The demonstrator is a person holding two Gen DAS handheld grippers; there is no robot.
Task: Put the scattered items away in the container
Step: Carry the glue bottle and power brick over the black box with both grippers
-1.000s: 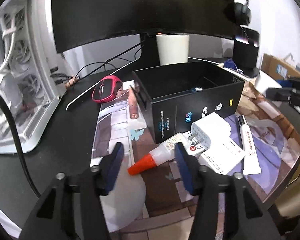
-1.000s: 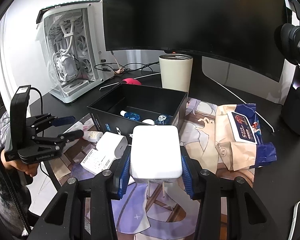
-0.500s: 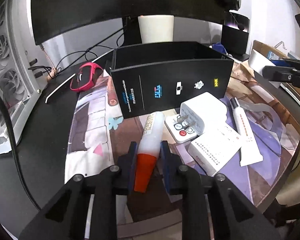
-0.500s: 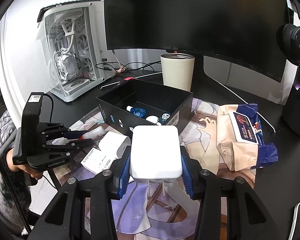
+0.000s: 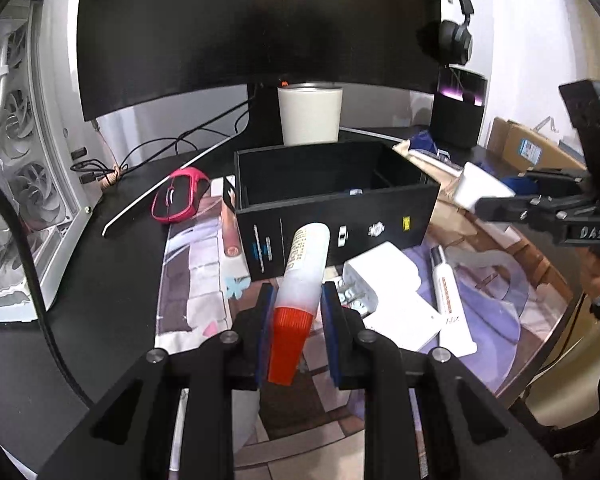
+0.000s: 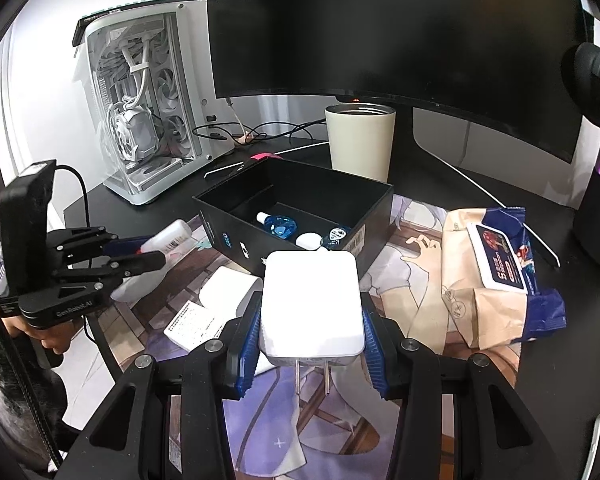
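My left gripper (image 5: 296,308) is shut on a white glue bottle (image 5: 304,272) with an orange cap, lifted off the mat just in front of the black box (image 5: 332,208). From the right wrist view the same gripper (image 6: 140,254) and bottle (image 6: 168,236) hang left of the box (image 6: 296,212). My right gripper (image 6: 310,320) is shut on a white plug adapter (image 6: 310,304), prongs toward the camera, held before the box. Inside the box lie a blue round item (image 6: 282,226) and small white pieces. On the mat lie a white charger (image 5: 380,280), a white carton (image 5: 404,320) and a white tube (image 5: 448,296).
A dark monitor (image 5: 260,28), a cream cup (image 5: 310,114) and a pink mouse (image 5: 178,196) stand behind the box. A white computer case (image 6: 144,120) is at the left. A pack of wipes (image 6: 496,268) lies right of the box. A hand (image 6: 48,336) holds the left gripper.
My left gripper closed on the glue bottle, which lay on the mat, and lifted it toward the box front. The right gripper kept still with the adapter.
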